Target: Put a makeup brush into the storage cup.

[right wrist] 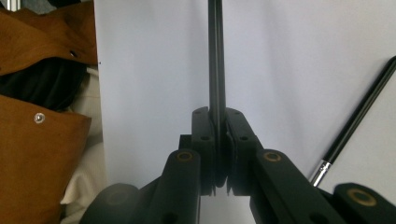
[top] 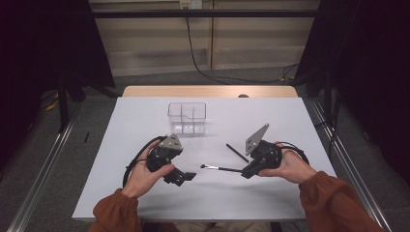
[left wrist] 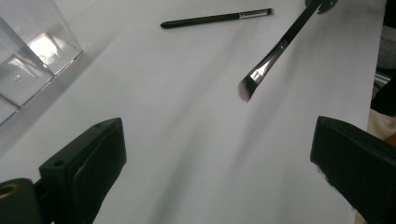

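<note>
Low in the high view, rust-brown sleeves [top: 116,212] entering from the bottom edge, one gripper per hand. At lower left of centre, left gripper [top: 186,177] hovering just above the white table [top: 145,203], jaws spread wide with nothing between them, probably readied to take something over. At lower right of centre, right gripper [top: 245,171] clamped shut on the handle of a black makeup brush [top: 220,168], bristles pointing left toward those open jaws; held level and off the surface, seemingly for a handover or a carry. In the left gripper view, brush tip [left wrist: 246,89] hanging in mid-air at upper right. Just above the held brush, a second brush [top: 237,152] lying flat on the table, apart from both grippers. Farther up, at centre, a clear divided container [top: 187,117] standing upright, looking empty, a likely home for the brushes.
</note>
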`<state>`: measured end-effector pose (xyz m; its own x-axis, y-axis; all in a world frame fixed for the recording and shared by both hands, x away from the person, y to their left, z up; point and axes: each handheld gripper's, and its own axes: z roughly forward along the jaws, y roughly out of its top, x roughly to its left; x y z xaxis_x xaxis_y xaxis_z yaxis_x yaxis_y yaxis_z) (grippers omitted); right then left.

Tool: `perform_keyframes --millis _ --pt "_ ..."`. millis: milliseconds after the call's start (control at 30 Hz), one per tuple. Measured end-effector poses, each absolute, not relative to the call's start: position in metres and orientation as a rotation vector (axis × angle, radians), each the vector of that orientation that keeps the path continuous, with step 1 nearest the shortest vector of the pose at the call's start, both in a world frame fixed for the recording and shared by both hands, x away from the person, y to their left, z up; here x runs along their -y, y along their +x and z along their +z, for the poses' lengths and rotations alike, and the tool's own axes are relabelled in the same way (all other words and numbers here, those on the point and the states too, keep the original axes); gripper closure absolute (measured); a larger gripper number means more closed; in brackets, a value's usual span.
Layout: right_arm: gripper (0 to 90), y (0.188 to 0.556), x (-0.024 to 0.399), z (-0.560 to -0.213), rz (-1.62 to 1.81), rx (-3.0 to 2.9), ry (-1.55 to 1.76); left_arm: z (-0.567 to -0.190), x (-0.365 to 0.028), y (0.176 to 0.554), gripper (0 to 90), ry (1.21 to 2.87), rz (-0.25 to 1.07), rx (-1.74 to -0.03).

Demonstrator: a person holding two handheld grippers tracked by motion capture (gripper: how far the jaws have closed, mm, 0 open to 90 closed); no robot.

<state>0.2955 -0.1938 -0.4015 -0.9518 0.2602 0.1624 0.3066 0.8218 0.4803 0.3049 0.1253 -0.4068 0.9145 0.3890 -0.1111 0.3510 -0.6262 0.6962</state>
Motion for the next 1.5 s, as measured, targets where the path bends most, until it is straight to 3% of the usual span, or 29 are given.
perform_keyframes --millis 433,1500 --pt "84.2 0.291 0.209 -0.413 -0.925 2.872 -0.617 -0.414 -0.146 0.299 4.0 2.233 0.097 -0.581" --pt "84.1 0.28 0.21 -0.438 -1.5 2.695 -0.754 -0.423 -0.15 0.297 3.8 2.181 0.144 -0.623"
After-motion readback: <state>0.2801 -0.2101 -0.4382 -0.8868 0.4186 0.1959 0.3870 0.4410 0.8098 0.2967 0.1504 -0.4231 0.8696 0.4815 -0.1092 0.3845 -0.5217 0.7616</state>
